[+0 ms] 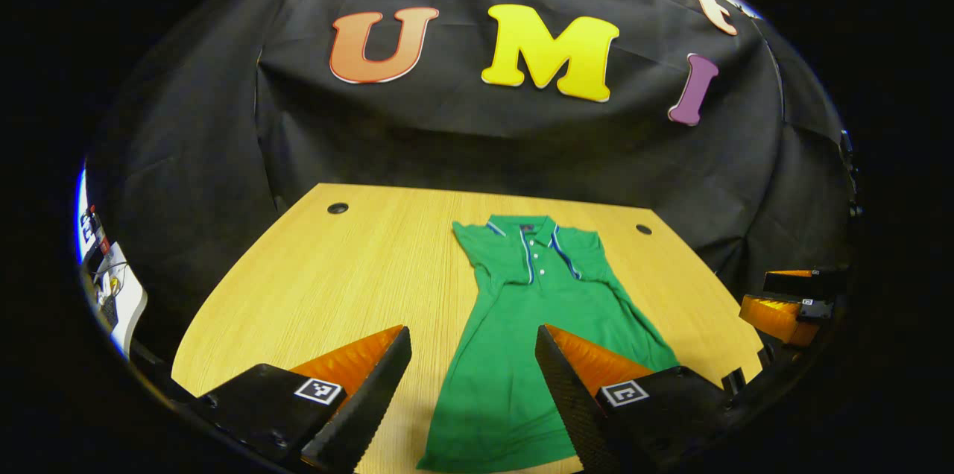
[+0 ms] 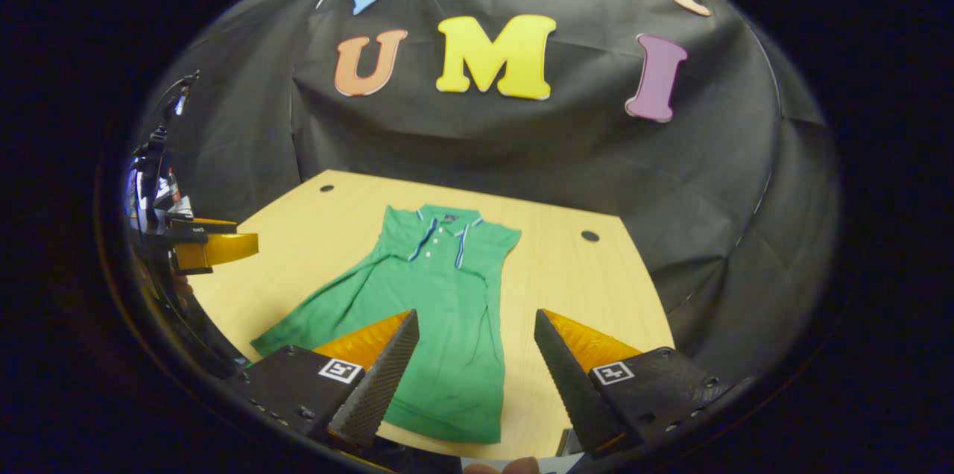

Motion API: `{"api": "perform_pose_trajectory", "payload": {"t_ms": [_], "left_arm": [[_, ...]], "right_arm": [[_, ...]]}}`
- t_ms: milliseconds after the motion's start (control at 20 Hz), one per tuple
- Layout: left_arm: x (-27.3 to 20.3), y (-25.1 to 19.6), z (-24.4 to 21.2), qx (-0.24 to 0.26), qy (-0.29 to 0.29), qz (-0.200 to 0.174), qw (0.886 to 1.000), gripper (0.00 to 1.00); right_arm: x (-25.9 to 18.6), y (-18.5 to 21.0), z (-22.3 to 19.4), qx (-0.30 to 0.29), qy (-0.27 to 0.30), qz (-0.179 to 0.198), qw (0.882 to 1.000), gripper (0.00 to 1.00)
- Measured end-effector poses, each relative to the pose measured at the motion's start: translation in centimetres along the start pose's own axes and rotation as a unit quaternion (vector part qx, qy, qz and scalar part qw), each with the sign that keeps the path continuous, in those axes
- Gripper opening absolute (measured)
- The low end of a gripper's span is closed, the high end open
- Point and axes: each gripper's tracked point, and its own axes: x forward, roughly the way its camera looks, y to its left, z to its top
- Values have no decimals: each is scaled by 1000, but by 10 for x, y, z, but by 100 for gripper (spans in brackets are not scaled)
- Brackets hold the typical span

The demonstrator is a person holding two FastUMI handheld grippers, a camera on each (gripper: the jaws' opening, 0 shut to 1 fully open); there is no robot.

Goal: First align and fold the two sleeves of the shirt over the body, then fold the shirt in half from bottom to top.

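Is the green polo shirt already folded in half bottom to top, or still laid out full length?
Still full length: the green polo shirt lies flat on the wooden table, collar far, hem near, sleeves tucked in.

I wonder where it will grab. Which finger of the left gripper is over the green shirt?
On the left gripper, the right-hand finger overlaps the shirt. The other finger has bare table behind it.

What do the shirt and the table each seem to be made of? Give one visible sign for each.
Shirt: soft knit cloth, matte; it lies limp with creases and has a buttoned, striped collar. Table: wood or wood-look laminate, smooth; fine straight grain lines run along it, so which of the two stays open.
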Motion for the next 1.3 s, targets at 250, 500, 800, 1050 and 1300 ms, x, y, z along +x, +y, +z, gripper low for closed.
{"api": "perform_pose_trajectory", "payload": {"t_ms": [250,500,800,1050,1300], "left_arm": [[-5,2,-75,-26,90,-3,996,100],[-6,11,-133,-55,159,4,986,100],[1,18,-166,-51,186,9,981,100],[8,22,-182,-42,203,17,978,100],[10,19,-196,-35,231,10,972,100]], "right_arm": [[7,-5,-60,7,73,-6,997,96],[19,-14,-116,17,136,-11,991,96],[31,-18,-165,18,177,-21,984,96],[44,-20,-178,12,189,-23,982,96],[48,-20,-194,2,208,-19,978,96]]}}
